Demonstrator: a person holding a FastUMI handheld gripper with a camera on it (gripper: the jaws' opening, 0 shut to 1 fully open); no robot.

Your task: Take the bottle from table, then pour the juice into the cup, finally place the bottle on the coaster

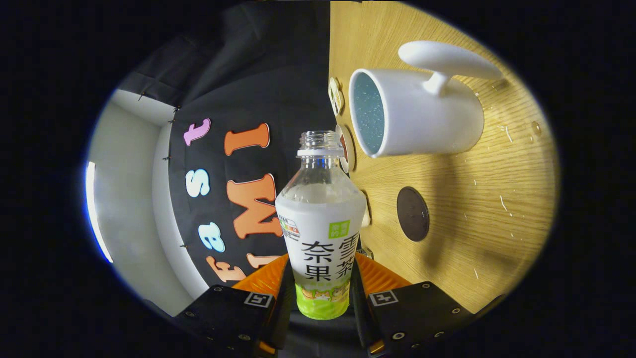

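Gripper view | tool (pixel 322 283) clamps bottle (pixel 322 223) | uncapped, white-labelled

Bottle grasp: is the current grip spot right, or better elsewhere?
Keep it. The gripper is shut on the bottle across its lower labelled body, from the two sides. That part is straight-walled; the shoulder above tapers to a narrow open neck.

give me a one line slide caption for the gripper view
Tongs shut on an uncapped bottle, tipped toward the white cup on the wooden table, dark coaster nearby.
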